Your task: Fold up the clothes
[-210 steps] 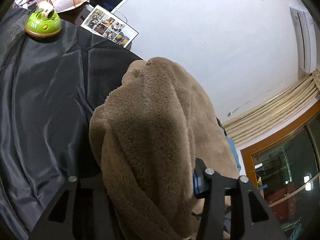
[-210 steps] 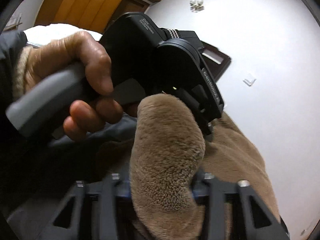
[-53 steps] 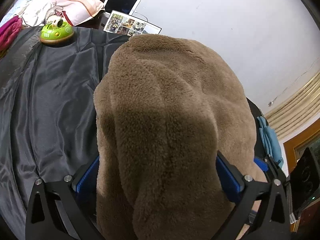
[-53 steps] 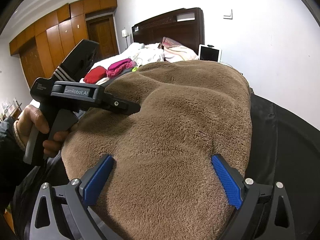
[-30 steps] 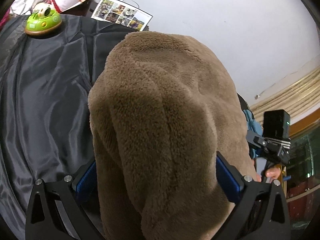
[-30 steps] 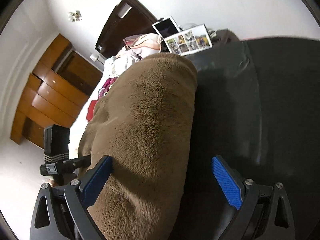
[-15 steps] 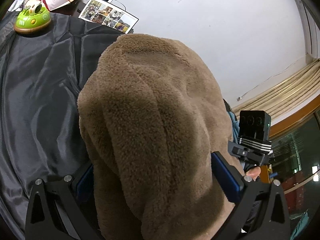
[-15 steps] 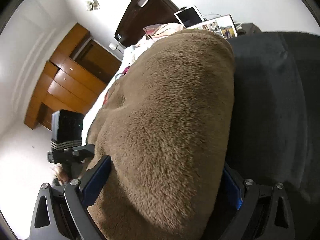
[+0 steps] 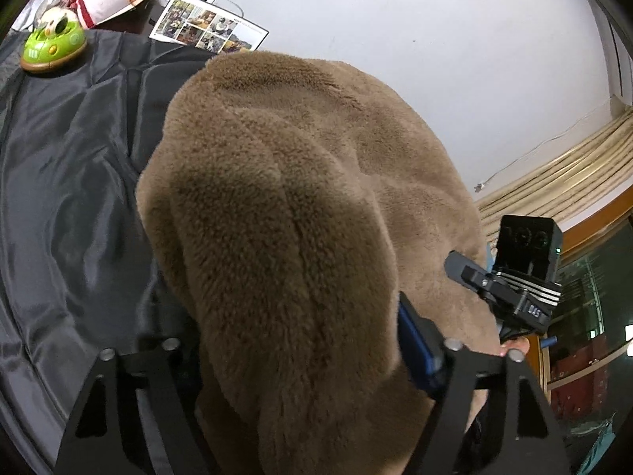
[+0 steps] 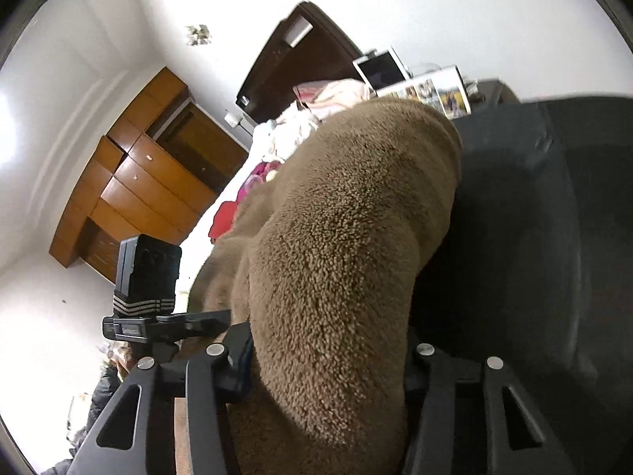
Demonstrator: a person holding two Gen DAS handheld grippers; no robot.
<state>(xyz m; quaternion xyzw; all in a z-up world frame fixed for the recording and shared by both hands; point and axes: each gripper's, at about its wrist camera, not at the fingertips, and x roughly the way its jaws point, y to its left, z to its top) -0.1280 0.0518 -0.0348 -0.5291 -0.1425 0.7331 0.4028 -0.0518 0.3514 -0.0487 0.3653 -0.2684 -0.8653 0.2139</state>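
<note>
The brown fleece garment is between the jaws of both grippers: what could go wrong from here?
1. The brown fleece garment is thick and bunched; the left gripper and right gripper, whose jaws have just been closing, may catch only the outer layers, so the fold may slip apart.
2. The green toy sits on the same dark sheet; dragging the fleece could pull it along.

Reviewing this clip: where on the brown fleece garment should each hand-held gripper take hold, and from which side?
Grip the brown fleece garment at its thick near edge, coming from the near side, one hand-held gripper per end. The left hand-held gripper and right hand-held gripper have just been closing on those bunched rolls.
</note>
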